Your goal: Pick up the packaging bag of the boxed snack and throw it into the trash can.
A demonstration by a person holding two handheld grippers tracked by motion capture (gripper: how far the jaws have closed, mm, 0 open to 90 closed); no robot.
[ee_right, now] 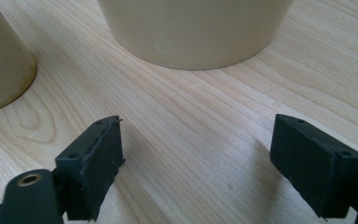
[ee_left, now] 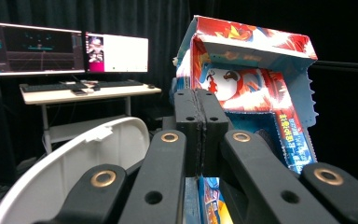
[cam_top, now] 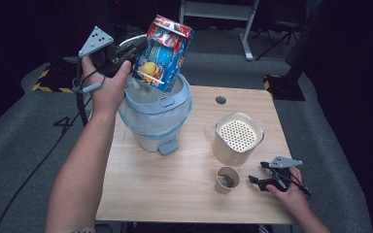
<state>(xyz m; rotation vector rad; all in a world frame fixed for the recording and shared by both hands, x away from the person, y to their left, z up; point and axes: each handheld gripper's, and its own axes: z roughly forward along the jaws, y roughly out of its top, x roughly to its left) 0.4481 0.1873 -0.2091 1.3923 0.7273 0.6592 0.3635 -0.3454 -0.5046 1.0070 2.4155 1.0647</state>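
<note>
Left gripper (cam_top: 135, 54): jaws clamping shut on a red-and-blue printed cardboard carton (cam_top: 162, 52), tilting above the open grey pedal bin (cam_top: 158, 104); right gripper (cam_top: 263, 180): jaws gaping wide, holding nothing, resting on the light wooden desk (cam_top: 175, 189) beside a small paper cup (cam_top: 227, 179).

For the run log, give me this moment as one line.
left gripper: shut on carton, tilted over bin | bin lid: up | right gripper: open, empty, on table by paper cup
</note>
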